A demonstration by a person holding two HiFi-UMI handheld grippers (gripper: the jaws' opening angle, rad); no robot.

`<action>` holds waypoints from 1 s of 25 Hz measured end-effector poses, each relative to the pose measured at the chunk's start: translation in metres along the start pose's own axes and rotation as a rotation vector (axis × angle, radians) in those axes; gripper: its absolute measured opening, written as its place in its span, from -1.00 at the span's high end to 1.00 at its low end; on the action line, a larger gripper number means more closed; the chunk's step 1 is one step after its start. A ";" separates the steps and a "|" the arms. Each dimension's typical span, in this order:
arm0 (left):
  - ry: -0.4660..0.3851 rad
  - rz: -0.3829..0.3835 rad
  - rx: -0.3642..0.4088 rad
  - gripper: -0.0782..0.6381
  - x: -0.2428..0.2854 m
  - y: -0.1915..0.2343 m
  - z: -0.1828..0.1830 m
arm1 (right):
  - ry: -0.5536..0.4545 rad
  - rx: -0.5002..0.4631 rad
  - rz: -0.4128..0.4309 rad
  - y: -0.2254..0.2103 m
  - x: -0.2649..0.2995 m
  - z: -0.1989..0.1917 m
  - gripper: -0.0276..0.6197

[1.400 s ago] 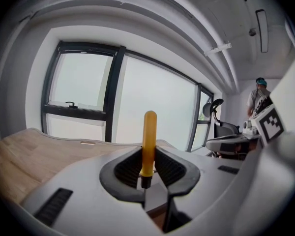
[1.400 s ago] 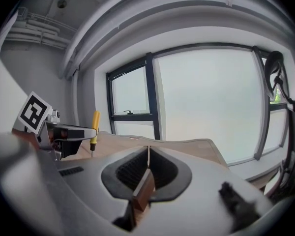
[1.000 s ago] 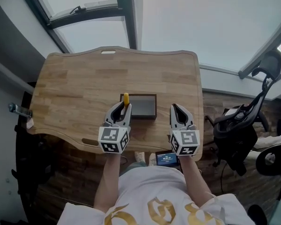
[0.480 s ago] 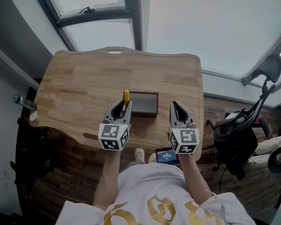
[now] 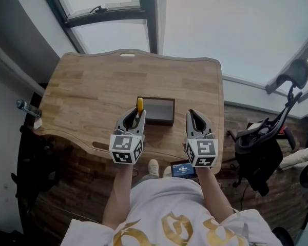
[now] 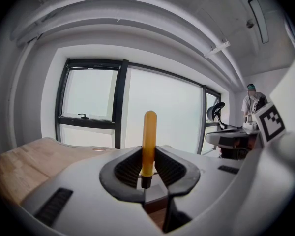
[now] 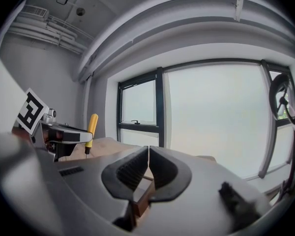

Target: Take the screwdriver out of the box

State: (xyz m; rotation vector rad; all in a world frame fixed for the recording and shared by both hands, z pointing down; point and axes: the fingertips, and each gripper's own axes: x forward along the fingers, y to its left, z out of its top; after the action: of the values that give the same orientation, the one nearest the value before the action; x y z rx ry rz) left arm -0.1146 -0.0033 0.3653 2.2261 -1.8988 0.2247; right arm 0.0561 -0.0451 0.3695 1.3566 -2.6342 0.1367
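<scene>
Between the left gripper's (image 6: 148, 156) gripping jaws the yellow-handled screwdriver (image 6: 148, 136) stands upright, seemingly clear of the dark box (image 5: 161, 109) at one o'clock — right gripper (image 5: 193, 115), at three o'clock, closed on nothing.

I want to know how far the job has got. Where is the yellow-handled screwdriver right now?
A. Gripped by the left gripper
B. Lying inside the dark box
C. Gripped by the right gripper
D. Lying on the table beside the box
A: the left gripper view shows the screwdriver standing upright, pinched between the fingers of the left gripper, while the right gripper is closed on nothing.
</scene>
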 end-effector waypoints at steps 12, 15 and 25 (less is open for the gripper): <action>0.020 0.001 -0.003 0.54 0.000 0.003 -0.009 | 0.010 -0.010 0.001 0.003 0.001 -0.004 0.82; 0.021 -0.001 -0.001 0.54 0.003 0.002 -0.009 | 0.010 -0.012 0.001 0.002 0.002 -0.004 0.82; 0.029 -0.007 -0.002 0.54 0.007 0.008 -0.010 | 0.023 -0.004 0.000 0.004 0.007 -0.007 0.82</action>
State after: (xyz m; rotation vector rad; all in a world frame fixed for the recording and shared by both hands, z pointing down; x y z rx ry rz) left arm -0.1208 -0.0083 0.3770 2.2153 -1.8750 0.2526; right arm 0.0498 -0.0479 0.3775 1.3454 -2.6143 0.1456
